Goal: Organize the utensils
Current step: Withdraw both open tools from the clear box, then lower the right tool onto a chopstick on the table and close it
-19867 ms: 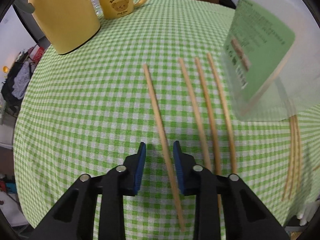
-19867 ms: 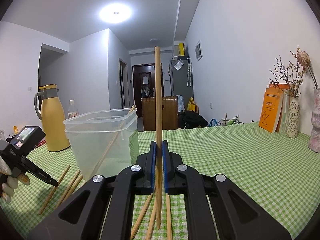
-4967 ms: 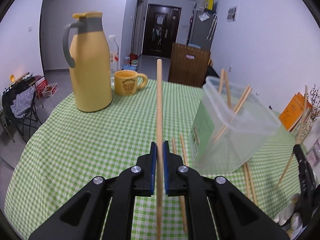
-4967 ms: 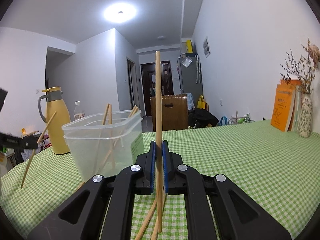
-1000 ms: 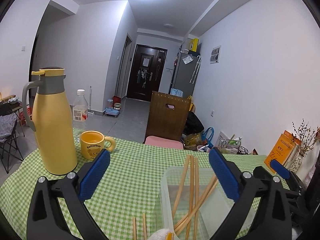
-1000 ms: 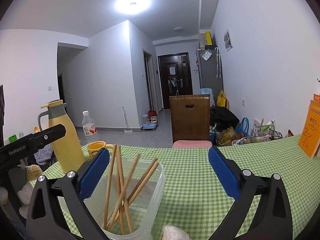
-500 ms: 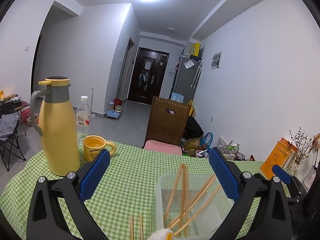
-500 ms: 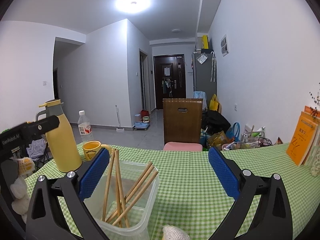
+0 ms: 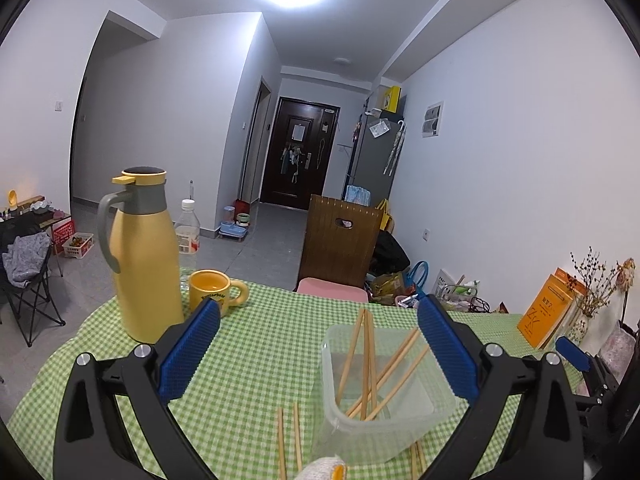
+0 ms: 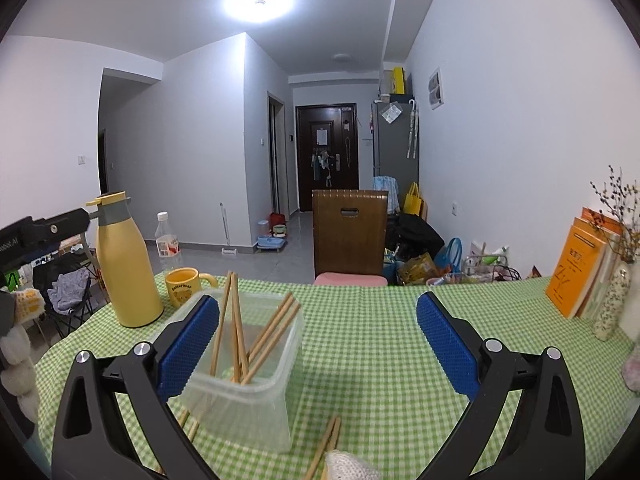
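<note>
A clear plastic container (image 9: 432,414) (image 10: 248,412) stands on the green checked table and holds several wooden chopsticks (image 9: 368,364) (image 10: 234,336) leaning on its walls. Two loose chopsticks (image 9: 288,440) lie on the cloth left of it in the left wrist view. More loose chopsticks (image 10: 326,444) lie to its right in the right wrist view. My left gripper (image 9: 316,344) hovers wide open above the container, nothing between its blue pads. My right gripper (image 10: 318,340) is equally wide open and holds nothing, the container below its left finger.
A yellow thermos jug (image 9: 144,256) (image 10: 126,264), a yellow mug (image 9: 214,290) (image 10: 184,284) and a water bottle (image 9: 187,232) stand at the table's back left. Orange books (image 10: 580,268) and a vase (image 10: 612,304) stand at the right. A wooden chair back (image 10: 350,232) is behind the table.
Both grippers have stayed wide open and drawn back and up from the container, which now sits lower and smaller in each view. The chopsticks inside have not moved.
</note>
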A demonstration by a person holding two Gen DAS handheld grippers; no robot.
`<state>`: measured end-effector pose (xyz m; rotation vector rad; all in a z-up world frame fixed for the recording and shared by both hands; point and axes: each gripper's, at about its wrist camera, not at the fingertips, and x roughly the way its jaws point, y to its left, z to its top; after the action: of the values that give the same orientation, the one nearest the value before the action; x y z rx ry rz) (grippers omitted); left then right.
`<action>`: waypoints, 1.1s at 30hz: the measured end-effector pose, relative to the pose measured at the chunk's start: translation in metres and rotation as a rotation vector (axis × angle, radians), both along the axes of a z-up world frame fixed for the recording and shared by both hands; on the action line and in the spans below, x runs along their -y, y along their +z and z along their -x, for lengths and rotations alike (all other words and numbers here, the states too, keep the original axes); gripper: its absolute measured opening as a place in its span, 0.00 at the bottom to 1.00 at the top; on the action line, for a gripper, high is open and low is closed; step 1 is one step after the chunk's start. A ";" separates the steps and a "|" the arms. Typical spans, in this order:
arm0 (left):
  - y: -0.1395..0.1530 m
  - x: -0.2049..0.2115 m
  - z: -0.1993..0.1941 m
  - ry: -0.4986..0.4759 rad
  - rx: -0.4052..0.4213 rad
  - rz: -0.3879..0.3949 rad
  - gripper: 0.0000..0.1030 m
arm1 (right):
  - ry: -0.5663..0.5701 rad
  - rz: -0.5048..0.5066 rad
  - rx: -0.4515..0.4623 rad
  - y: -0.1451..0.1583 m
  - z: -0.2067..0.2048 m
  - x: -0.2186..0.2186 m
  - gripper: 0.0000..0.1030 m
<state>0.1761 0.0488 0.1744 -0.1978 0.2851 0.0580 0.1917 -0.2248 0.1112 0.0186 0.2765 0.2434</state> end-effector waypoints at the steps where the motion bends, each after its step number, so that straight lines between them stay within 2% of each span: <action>1: 0.000 0.000 0.004 0.001 -0.002 -0.005 0.93 | -0.003 0.000 -0.006 -0.001 0.003 0.001 0.93; 8: -0.011 -0.002 0.030 0.008 -0.038 -0.041 0.93 | -0.019 0.003 -0.061 -0.014 0.022 0.008 0.93; 14: -0.035 -0.008 0.042 0.015 -0.106 -0.051 0.93 | -0.022 0.000 -0.129 -0.033 0.026 0.013 0.93; 25: -0.085 -0.026 0.045 0.009 -0.218 -0.022 0.93 | -0.019 0.018 -0.261 -0.075 0.027 0.012 0.93; 33: -0.128 -0.033 0.035 -0.011 -0.253 -0.004 0.93 | -0.047 0.032 -0.382 -0.118 0.020 0.013 0.93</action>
<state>0.1410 0.0814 0.0468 -0.1852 0.5380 0.0729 0.1713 -0.2382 -0.0063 0.0398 0.6592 0.1868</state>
